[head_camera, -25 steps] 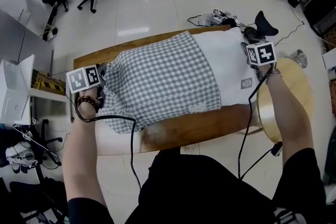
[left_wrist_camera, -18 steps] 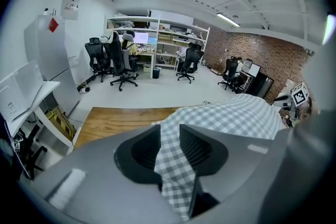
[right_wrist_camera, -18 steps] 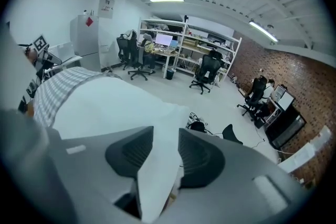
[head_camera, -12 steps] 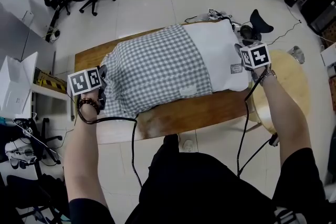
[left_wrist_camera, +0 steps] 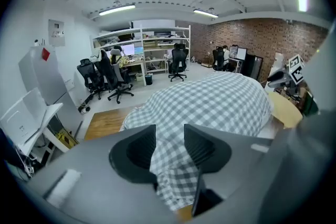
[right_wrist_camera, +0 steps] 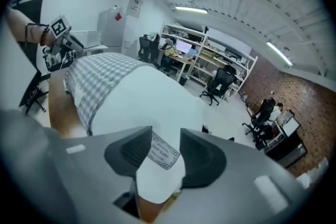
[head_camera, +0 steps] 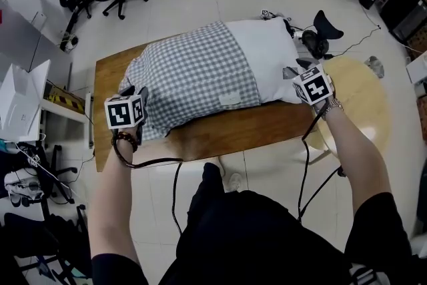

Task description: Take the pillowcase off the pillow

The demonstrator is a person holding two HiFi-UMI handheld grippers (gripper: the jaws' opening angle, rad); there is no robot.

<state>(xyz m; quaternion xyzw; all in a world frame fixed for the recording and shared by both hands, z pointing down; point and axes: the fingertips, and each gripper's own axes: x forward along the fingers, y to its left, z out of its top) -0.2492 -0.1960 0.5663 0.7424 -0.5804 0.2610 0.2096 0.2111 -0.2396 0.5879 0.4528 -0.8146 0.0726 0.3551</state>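
— Anything legible?
— Barely. The pillow (right_wrist_camera: 152, 97) has a sewn label (right_wrist_camera: 164, 152) at six o'clock in the right gripper view. It bears print, but too small to read.
— The checked pillowcase (head_camera: 193, 73)?
— A pale tag (head_camera: 230, 99) towards its five o'clock edge, unreadable in the head view.
— The marker cubes (head_camera: 125, 111)?
— Black-and-white squares, no letters. The wall notice (right_wrist_camera: 135, 5) at eleven o'clock is illegible.

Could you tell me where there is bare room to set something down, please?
Free: the front strip of the table before the pillowcase, and its left end; the round stool at right. Crowded: far right corner, cables behind the pillow.
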